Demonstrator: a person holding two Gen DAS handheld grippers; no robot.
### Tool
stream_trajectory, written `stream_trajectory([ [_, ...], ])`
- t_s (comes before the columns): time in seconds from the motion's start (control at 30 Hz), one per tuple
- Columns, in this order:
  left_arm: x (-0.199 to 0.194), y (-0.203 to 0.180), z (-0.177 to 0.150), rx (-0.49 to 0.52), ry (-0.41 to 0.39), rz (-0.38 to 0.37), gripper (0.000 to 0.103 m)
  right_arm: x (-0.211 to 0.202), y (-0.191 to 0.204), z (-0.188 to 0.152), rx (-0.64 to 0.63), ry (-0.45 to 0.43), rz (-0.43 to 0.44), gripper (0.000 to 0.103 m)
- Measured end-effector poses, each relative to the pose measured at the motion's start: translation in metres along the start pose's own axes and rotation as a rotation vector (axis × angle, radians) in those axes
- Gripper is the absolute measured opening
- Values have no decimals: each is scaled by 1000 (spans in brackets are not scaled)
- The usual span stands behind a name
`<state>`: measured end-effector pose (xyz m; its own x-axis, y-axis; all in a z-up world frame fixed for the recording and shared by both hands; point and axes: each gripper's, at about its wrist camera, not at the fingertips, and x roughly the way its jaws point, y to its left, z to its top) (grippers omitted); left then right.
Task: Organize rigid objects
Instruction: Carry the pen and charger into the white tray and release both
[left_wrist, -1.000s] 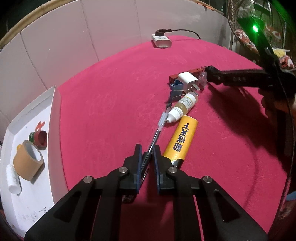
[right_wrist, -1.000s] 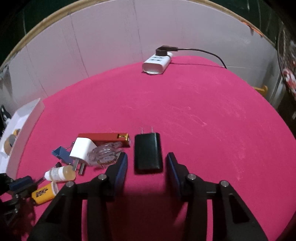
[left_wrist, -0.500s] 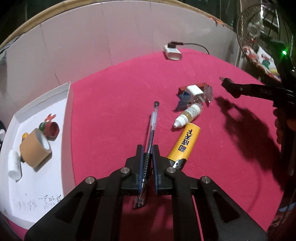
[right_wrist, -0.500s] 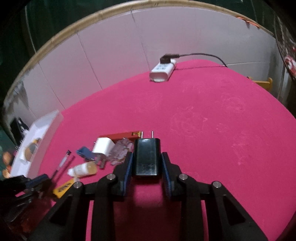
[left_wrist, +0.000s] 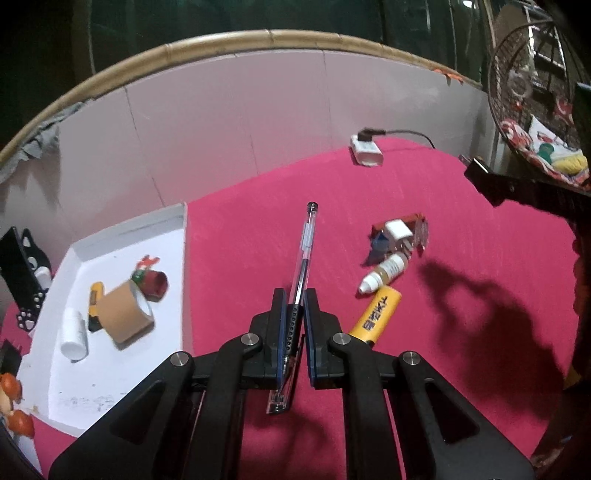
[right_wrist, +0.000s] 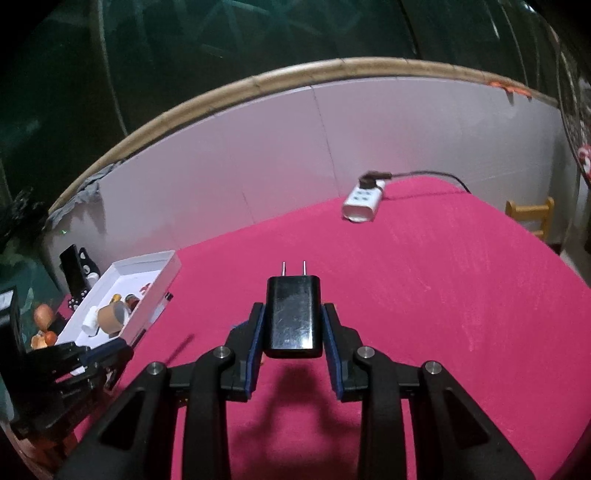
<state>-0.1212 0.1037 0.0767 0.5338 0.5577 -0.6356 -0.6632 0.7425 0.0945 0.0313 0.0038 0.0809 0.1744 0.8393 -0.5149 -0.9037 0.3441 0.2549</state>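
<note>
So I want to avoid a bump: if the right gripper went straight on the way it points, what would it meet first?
Probably nothing but bare pink tablecloth; the right gripper, shut on the black plug-in charger, has no object directly ahead, though depth is unclear.

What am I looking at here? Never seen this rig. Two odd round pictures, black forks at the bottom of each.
No robot: a person carries a two-finger gripper in each hand, each with a fisheye camera looking along its fingers. The black forks are those fingers.

Left wrist view: the left gripper is shut on a clear pen, held above the red tabletop. To its left sits a white tray with a tape roll and small items. Loose on the cloth: a yellow tube, a dropper bottle, a white plug.

Right wrist view: the right gripper is shut on a black charger, prongs forward. A white power strip lies at the back.
</note>
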Motion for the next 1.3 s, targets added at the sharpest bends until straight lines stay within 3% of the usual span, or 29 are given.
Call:
stream_trajectory([
  [0.67,-41,43,2,-124,-83,64,8,-10,67,21,-150,-56,99,29],
  [1.3,-63,142,-26,-330,-106,207,8,18,181,24,-350,-3,256,29],
])
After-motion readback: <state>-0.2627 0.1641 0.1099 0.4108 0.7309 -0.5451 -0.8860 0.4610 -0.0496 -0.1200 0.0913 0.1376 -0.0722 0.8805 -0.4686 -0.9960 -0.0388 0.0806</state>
